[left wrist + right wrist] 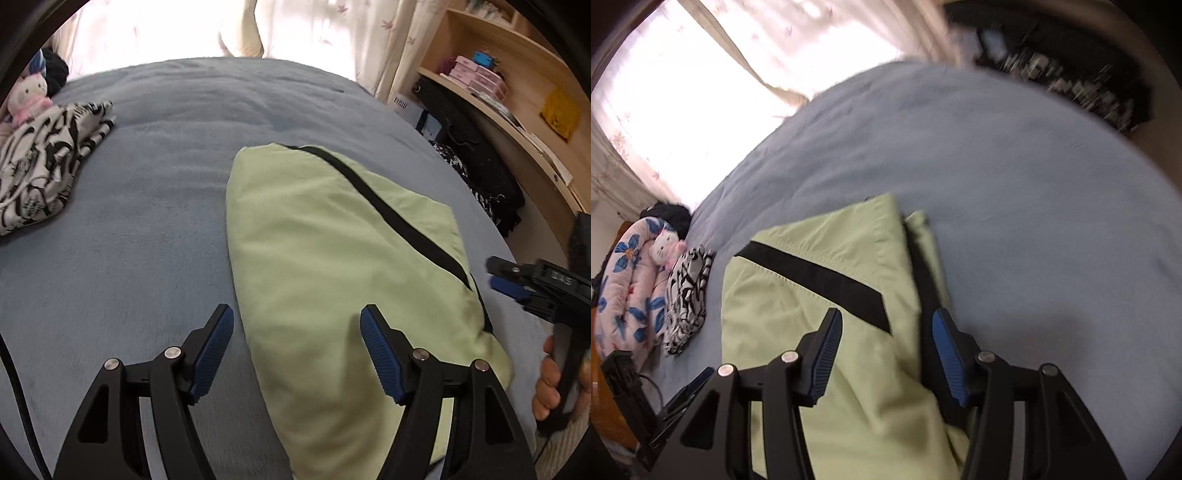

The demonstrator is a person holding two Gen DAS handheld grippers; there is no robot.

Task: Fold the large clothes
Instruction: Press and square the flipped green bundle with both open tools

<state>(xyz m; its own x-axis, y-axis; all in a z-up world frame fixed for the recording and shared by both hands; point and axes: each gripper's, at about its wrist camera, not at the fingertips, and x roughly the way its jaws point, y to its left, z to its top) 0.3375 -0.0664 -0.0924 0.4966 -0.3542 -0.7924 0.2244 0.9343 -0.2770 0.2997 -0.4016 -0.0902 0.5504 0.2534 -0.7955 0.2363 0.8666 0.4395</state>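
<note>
Green garment lying on bed, long axis running away from both grippers. Left gripper spread, hovering over near-left edge. Right gripper spread, straddling black-striped right edge; blurred, contact unclear.

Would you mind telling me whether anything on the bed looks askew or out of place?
Nothing stands out. The light green garment lies folded on the blue bedspread, both grippers open above it, and a black-and-white garment sits near the plush toy.
</note>
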